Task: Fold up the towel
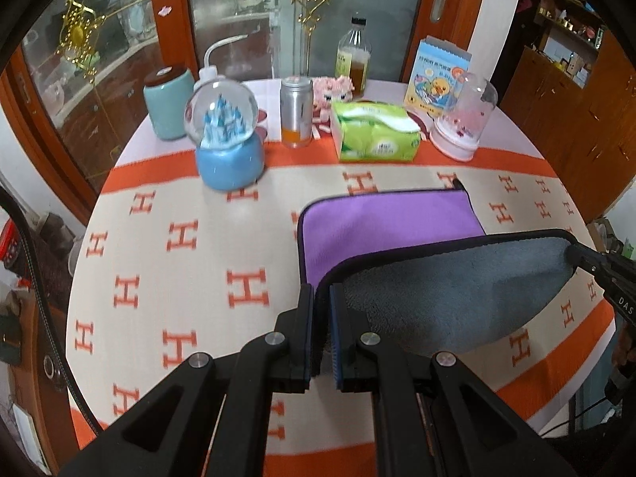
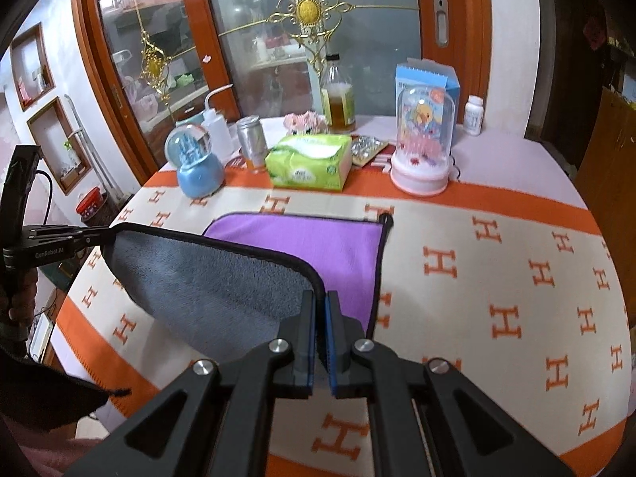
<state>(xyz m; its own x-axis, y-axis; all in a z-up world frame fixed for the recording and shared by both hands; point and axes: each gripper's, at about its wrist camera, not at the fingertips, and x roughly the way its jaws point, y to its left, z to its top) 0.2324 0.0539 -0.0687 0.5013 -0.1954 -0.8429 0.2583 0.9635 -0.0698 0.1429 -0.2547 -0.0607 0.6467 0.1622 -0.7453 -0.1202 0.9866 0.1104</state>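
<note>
A towel [image 1: 381, 222], purple on one face and grey on the other with a dark hem, lies on the table. Its near edge is lifted, so the grey underside [image 1: 445, 290] faces me. My left gripper [image 1: 322, 290] is shut on the near left corner. My right gripper [image 2: 321, 298] is shut on the near right corner and shows at the right edge of the left wrist view [image 1: 576, 254]. The left gripper shows at the left in the right wrist view [image 2: 99, 234]. The far half [image 2: 302, 242] lies flat, purple side up.
The round table has a cream and orange H-pattern cloth [image 1: 179, 238]. Along its far side stand a blue snow globe [image 1: 226, 139], a can [image 1: 296, 113], a green tissue pack [image 1: 373, 133], a pink dome [image 1: 463, 119], a bottle [image 1: 353, 55] and a teal jar [image 1: 169, 103].
</note>
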